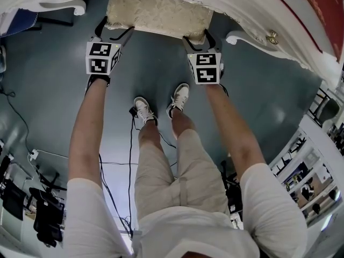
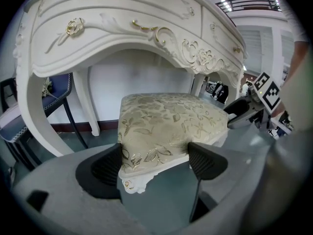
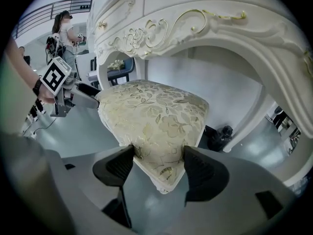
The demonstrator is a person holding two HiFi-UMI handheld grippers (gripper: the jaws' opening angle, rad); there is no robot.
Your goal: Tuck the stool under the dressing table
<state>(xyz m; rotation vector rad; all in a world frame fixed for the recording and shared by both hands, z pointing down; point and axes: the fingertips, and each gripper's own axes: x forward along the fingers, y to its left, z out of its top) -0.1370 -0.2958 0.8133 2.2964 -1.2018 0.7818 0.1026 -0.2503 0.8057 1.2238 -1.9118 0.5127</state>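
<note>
Stool (image 1: 158, 12) at top centre of the head view, cream floral seat, sitting in the knee gap of the dressing table (image 1: 252, 15). Far part of the seat is hidden under the white table top; only the near strip shows. Stool legs are not visible from above.

Left tool (image 1: 114, 31) is clamped on the seat's near left corner. In the left gripper view both black pads press the cushion sides, and the carved corner with a gold rosette pokes out between them at lower centre. Right tool (image 1: 199, 41) is clamped on the near right corner. In the right gripper view its jaws pinch the pointed corner of the seat the same way.

Both gripper views show the table's arched apron with gold scrollwork over the seat, and the seat's back end is under the arch. How far in it goes is hard to judge through the wide lens.

The person stands on the grey floor (image 1: 43, 90) just behind the stool, white shoes (image 1: 161, 106) at frame centre, black cables (image 1: 129, 160) trailing lower left. Drawer tops are cut off at the frame edges. A dark object (image 3: 222, 133) on the floor behind the stool cannot be made out. Blue chair (image 2: 29, 106) at left, partly hidden by a table leg. Another person (image 3: 63, 31) at upper left of the right gripper view, small and blurred
</note>
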